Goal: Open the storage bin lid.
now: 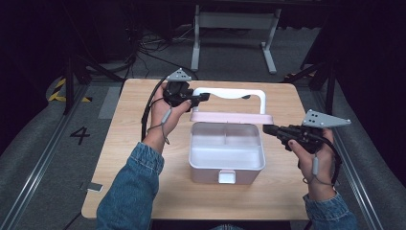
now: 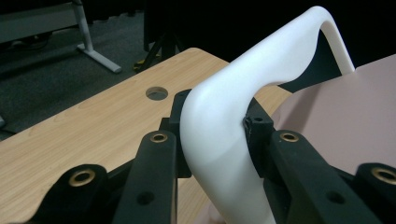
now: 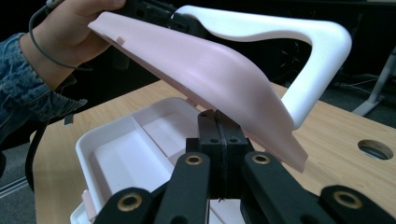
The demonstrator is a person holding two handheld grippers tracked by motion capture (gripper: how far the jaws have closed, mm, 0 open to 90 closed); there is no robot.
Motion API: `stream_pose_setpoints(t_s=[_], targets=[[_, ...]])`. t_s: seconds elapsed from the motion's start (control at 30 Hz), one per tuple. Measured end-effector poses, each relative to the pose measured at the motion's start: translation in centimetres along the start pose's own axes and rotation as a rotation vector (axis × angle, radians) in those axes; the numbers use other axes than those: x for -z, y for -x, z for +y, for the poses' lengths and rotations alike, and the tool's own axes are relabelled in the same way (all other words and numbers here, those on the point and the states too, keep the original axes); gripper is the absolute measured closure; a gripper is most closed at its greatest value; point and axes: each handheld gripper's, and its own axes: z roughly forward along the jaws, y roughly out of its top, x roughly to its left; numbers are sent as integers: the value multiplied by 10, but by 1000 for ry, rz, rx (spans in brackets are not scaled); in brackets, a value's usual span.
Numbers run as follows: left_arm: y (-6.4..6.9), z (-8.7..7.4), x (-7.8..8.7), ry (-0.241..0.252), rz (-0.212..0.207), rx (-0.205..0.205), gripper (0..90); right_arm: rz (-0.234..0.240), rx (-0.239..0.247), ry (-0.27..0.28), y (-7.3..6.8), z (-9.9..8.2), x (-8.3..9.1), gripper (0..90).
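From above, one white box (image 1: pixel 226 152) sits open in the middle of the wooden table (image 1: pixel 134 143), with a small latch in front. Behind it the pink lid (image 1: pixel 231 117) is up, with one curved white handle (image 1: pixel 230 92). The right gripper (image 1: pixel 266 129) is just beside the box, jaws pressed together on nothing. The left gripper (image 1: pixel 205 97) squeezes the handle. The left gripper view shows the smooth, bent handle tight between two black jaws. The right gripper view shows a divider inside the box and one round hole (image 3: pixel 375 149) in the table.
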Motion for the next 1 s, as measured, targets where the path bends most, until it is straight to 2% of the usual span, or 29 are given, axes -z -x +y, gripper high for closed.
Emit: stream_pose_setpoints(t_s=[0.1, 0.17, 0.23, 0.37, 0.7, 0.93, 1.0], targets=[[3, -1, 0, 3, 16, -17, 685, -3, 4, 3, 2, -1, 0, 900], [5, -1, -1, 2, 25, -25, 626, -5, 3, 11, 3, -1, -1, 900], [6, -1, 2, 25, 63, -35, 514, -11, 9, 14, 3, -1, -1, 900], [1, -2, 13, 75, 115, -24, 402, -23, 18, 18, 3, 0, -2, 900], [-6, -12, 45, 111, 142, -3, 356, -32, 21, 36, 6, 3, -3, 900], [-2, -27, 71, 82, 161, -16, 335, -40, 24, 51, 10, 6, -5, 900], [0, -32, 77, 66, 185, -15, 310, -37, 24, 54, 12, 7, -6, 900]])
